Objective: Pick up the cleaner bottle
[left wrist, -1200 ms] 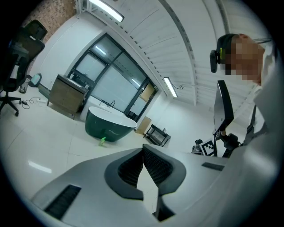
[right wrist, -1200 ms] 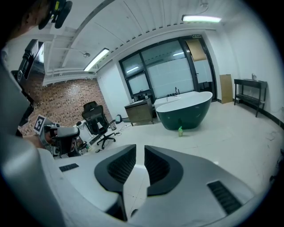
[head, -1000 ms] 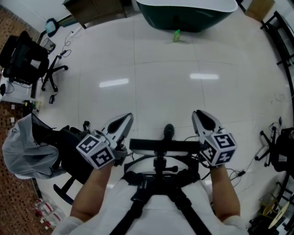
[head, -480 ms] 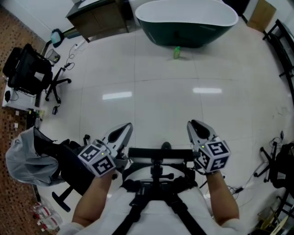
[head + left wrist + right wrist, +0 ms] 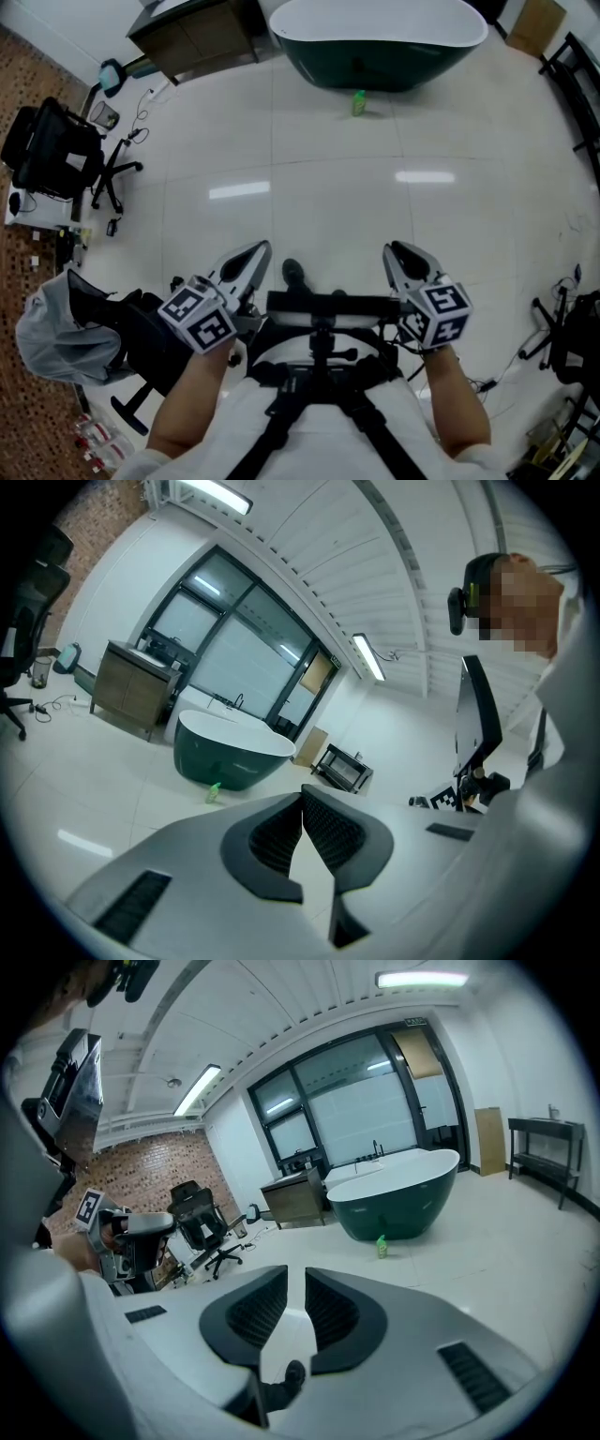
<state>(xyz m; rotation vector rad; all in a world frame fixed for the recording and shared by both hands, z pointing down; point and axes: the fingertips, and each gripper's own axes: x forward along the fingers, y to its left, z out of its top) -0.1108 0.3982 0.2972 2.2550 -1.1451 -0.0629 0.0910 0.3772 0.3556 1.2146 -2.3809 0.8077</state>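
The cleaner bottle (image 5: 358, 103) is small and green. It stands upright on the white floor just in front of a dark green bathtub (image 5: 309, 52), far ahead of both grippers. It also shows in the left gripper view as the bottle (image 5: 214, 793) and in the right gripper view as the bottle (image 5: 382, 1246). My left gripper (image 5: 251, 255) is held at waist height with its pads touching at the tips (image 5: 301, 794), shut and empty. My right gripper (image 5: 398, 253) is held level with it; a narrow gap shows between its pads (image 5: 295, 1279) with nothing in it.
Black office chairs (image 5: 56, 141) and floor cables sit at the left, and a grey cloth lies over another chair (image 5: 56, 328). A wooden cabinet (image 5: 192, 33) stands left of the tub. A black rack (image 5: 577, 75) and a cardboard box (image 5: 539, 23) are at the right.
The person has stepped forward: the tub and bottle sit lower in the head view and more of the tub shows. Both grippers keep the same pose; a shoe now shows between them.
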